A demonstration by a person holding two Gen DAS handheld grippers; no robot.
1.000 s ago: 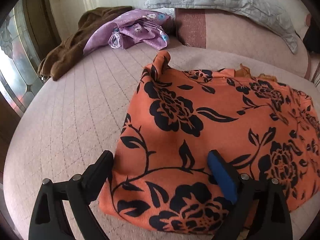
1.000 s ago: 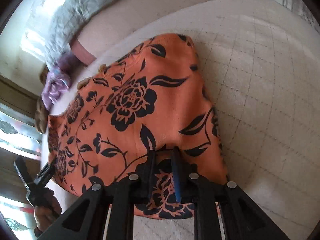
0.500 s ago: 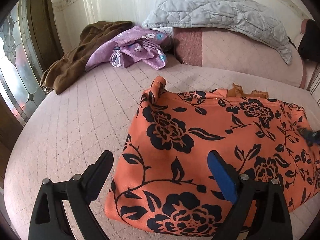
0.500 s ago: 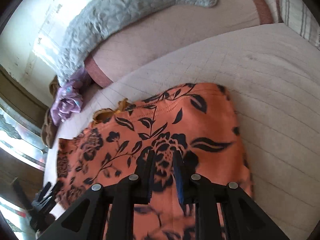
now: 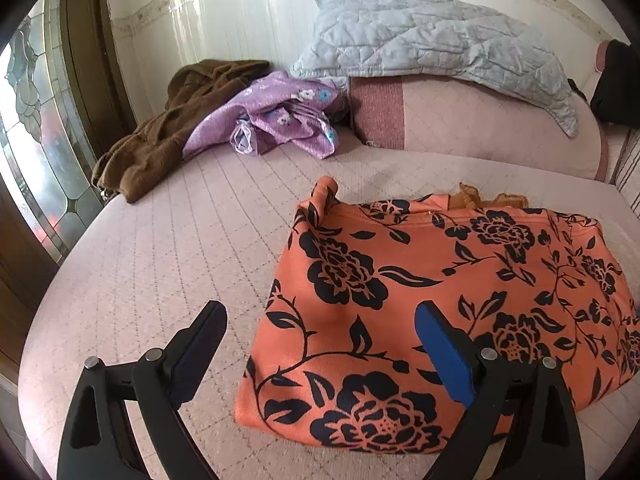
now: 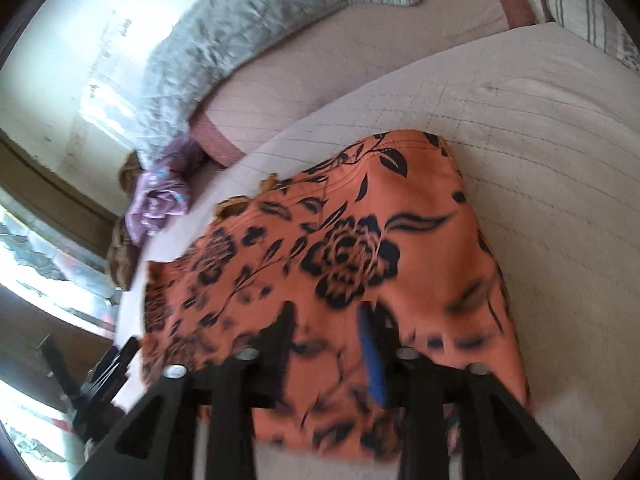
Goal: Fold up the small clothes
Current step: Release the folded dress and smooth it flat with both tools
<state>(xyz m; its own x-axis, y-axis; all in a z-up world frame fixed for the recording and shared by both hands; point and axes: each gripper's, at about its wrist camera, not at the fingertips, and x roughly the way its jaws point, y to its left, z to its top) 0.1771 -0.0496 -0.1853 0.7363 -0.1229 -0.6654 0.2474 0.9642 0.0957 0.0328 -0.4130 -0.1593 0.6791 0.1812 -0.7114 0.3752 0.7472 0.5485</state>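
An orange garment with black flowers [image 5: 420,292] lies folded flat on the pink quilted bed [image 5: 160,264]. My left gripper [image 5: 320,340] is open and empty, held above the garment's near left corner. In the right wrist view the same garment [image 6: 352,240] fills the middle, blurred by motion. My right gripper [image 6: 328,332] hovers over its near edge with the jaws partly apart and nothing visibly held between them. The left gripper [image 6: 104,376] shows at the lower left there.
A purple flowered cloth [image 5: 276,120] and a brown garment [image 5: 168,120] lie heaped at the bed's far left. A grey quilted pillow [image 5: 432,40] rests on a pink bolster [image 5: 480,124] at the back. A stained-glass window [image 5: 36,140] stands on the left.
My right gripper, shut on the garment's edge a second ago, has opened and drawn back. My left gripper has pulled back and up, staying open. The garment lies settled.
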